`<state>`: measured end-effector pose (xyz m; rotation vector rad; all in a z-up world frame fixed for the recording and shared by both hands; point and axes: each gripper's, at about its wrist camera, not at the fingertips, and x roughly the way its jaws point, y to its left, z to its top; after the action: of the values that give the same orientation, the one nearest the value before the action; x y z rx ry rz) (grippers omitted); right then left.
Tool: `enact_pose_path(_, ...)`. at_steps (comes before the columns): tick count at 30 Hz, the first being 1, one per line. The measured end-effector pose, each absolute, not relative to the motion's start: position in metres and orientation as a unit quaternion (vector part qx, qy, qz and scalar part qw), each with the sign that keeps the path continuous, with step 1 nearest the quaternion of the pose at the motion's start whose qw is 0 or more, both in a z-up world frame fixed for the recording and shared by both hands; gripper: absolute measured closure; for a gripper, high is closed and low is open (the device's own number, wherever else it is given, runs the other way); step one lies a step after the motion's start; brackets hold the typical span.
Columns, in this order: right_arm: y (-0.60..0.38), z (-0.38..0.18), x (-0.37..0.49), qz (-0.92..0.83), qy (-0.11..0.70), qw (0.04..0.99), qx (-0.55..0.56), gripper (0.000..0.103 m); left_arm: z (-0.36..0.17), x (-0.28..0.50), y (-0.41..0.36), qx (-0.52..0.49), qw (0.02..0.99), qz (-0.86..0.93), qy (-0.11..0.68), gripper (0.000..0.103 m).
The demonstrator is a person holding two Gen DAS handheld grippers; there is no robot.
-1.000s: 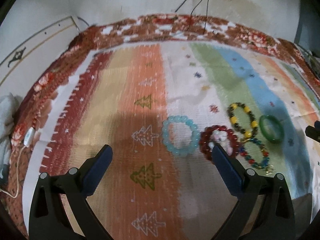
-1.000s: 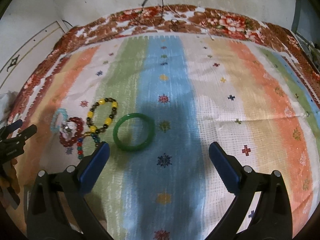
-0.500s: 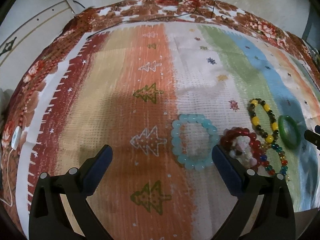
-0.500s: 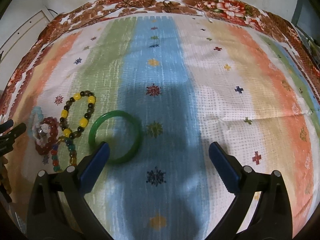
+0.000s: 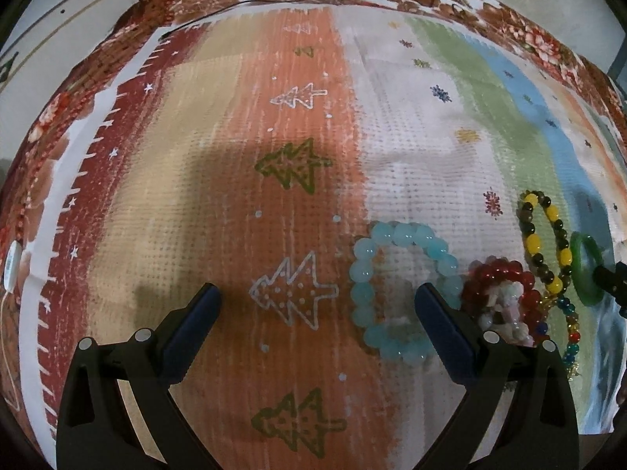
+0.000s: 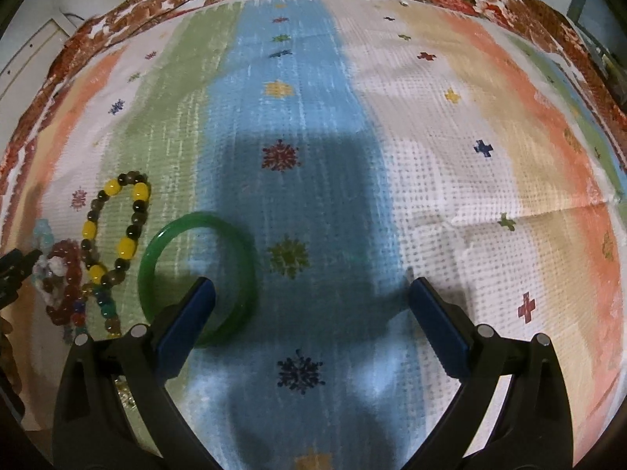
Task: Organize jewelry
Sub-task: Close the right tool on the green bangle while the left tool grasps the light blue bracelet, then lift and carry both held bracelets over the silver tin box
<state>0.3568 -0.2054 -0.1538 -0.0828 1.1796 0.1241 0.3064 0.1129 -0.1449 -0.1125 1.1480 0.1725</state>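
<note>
On the striped woven cloth point(image 6: 392, 180), a smooth green bangle point(image 6: 164, 243) lies at about eight o'clock in the right wrist view, the left finger point(image 6: 188, 321) of the right hand-held gripper point(image 6: 311, 297) covering its near rim; the jaws stand wide apart, empty. Just at nine o'clock of it lie a yellow-and-dark beaded bracelet point(image 6: 113, 227), a multicoloured bead strand point(image 6: 106, 305) and a red beaded bracelet point(image 5: 497, 293). A pale blue beaded bracelet point(image 5: 368, 274) sits at three o'clock before the left hand-held gripper point(image 5: 317, 301), also spread open, its right finger point(image 5: 443, 325) over the ring.

A solid green bangle point(image 6: 198, 274) lies on a striped pastel cloth point(image 6: 392, 156). A pale blue bead bracelet point(image 5: 395, 290) adjoins a dark red bead bracelet point(image 5: 497, 297).
</note>
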Motion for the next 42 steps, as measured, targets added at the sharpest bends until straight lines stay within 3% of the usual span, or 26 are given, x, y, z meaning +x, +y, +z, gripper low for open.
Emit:
enact_pose_path(7, -0.199, -0.158, 0.362, 0.049, 0.558, 0.826, -0.058, 0.007, -0.147, 0.311, 0.112, -0.041, 0.828, 0.079, 0.553, 0.006)
enact_pose_path(9, -0.197, -0.157, 0.362, 0.054, 0.556, 0.827, -0.064, 0.012, -0.147, 0.31, 0.112, -0.04, 0.829, 0.075, 0.552, 0.009)
enact_pose_path(11, -0.197, -0.155, 0.361, 0.057, 0.554, 0.828, -0.071, 0.026, -0.145, 0.31, 0.109, -0.037, 0.83, 0.067, 0.552, 0.019)
enact_pose_path(12, -0.197, -0.152, 0.361, 0.058, 0.551, 0.829, -0.077, 0.032, -0.144, 0.31, 0.107, -0.036, 0.831, 0.06, 0.552, 0.03)
enact_pose_path(14, -0.198, -0.15, 0.36, 0.058, 0.55, 0.829, -0.083, 0.054, -0.139, 0.31, 0.103, -0.039, 0.832, 0.046, 0.551, 0.056)
enact_pose_path(15, -0.2, -0.148, 0.36, 0.056, 0.548, 0.83, -0.087, 0.059, -0.138, 0.31, 0.102, -0.043, 0.832, 0.041, 0.552, 0.083)
enact_pose_path(16, -0.202, -0.147, 0.36, 0.054, 0.546, 0.831, -0.089, 0.073, -0.137, 0.31, 0.102, -0.05, 0.83, 0.036, 0.554, 0.092)
enact_pose_path(17, -0.204, -0.146, 0.36, 0.054, 0.544, 0.833, -0.087, 0.087, -0.137, 0.311, 0.104, -0.058, 0.827, 0.029, 0.558, 0.092)
enact_pose_path(18, -0.207, -0.144, 0.36, 0.057, 0.545, 0.833, -0.082, 0.094, -0.137, 0.31, 0.104, -0.058, 0.827, 0.024, 0.558, 0.092)
enact_pose_path(42, -0.194, -0.082, 0.307, 0.132, 0.509, 0.849, -0.051, 0.093, -0.063, 0.269, 0.092, -0.081, 0.865, -0.008, 0.496, 0.092)
